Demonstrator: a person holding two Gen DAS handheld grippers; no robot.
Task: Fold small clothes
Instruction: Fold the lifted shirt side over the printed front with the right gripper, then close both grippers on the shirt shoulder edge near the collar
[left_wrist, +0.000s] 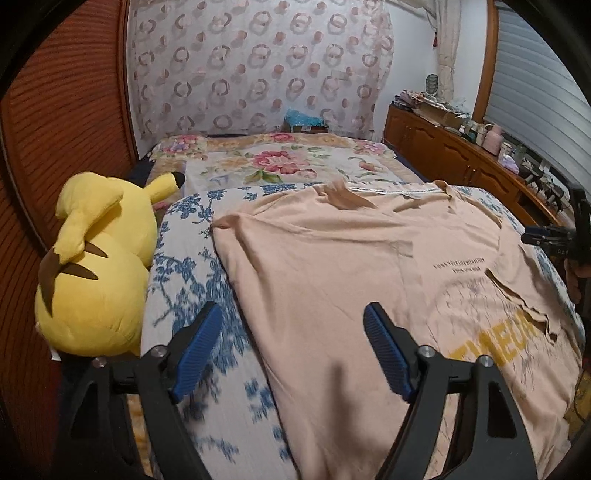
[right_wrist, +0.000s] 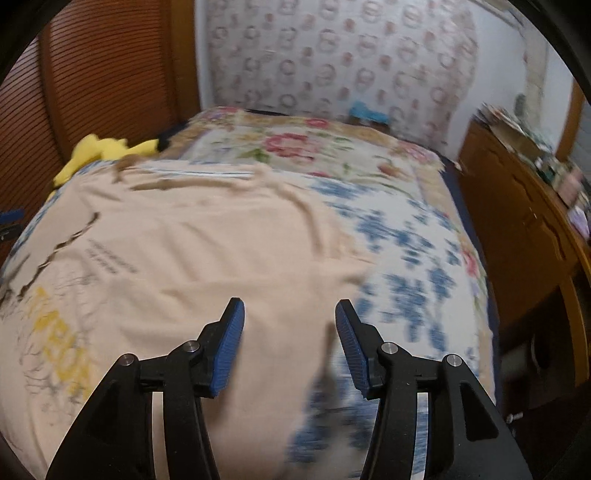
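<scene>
On the bed (left_wrist: 229, 424), over its blue-flowered cover, a peach T-shirt (left_wrist: 332, 280) is spread flat, printed side up, with its long axis judged to run from the near edge away toward the floral blanket (left_wrist: 280, 162). A yellow plush toy (left_wrist: 96, 273) is seen lying beside the bed at the shirt's left, clear of the cloth.

The shirt's left border is straddled by the left gripper (left_wrist: 293, 350), whose jaws stand wide with nothing pinched; the cloth lies below and to its right. The right border is met in the same way by the right gripper (right_wrist: 290, 347), held parted and empty above the fabric edge, the garment spreading to its left. Each side is thus judged nearer to its own hand, and a fold inward along the long axis appears to be called for.
</scene>
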